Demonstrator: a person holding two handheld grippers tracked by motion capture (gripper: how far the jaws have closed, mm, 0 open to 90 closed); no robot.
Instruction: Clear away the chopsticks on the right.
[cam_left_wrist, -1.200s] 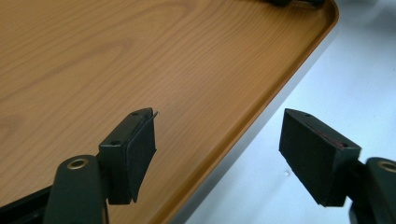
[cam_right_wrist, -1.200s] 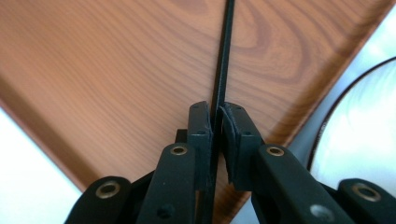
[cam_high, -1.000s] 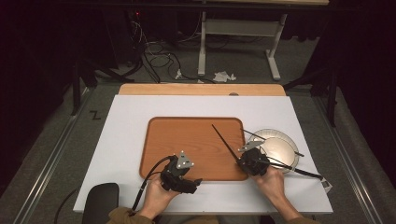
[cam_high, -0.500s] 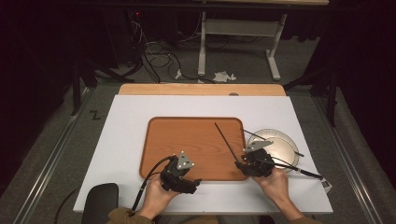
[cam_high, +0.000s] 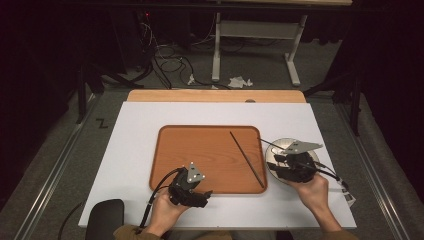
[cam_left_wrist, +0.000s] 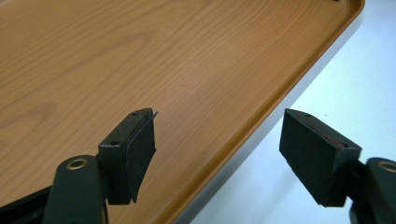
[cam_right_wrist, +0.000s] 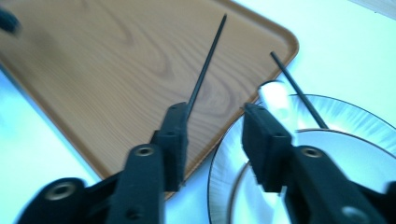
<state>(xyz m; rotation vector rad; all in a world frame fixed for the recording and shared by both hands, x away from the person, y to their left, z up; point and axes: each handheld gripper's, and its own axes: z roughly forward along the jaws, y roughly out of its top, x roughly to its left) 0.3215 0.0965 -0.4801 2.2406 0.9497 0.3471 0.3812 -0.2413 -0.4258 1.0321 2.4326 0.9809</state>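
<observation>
One chopstick (cam_high: 247, 159) lies on the tray (cam_high: 200, 150) at centre frame; the right gripper (cam_high: 287, 167), lower right, has just been opening, with nothing between its jaws. Next comes the second chopstick (cam_right_wrist: 299, 91) across the plate (cam_right_wrist: 355, 121). The left gripper (cam_high: 192, 192) stands apart and empty at the tray's near edge
</observation>
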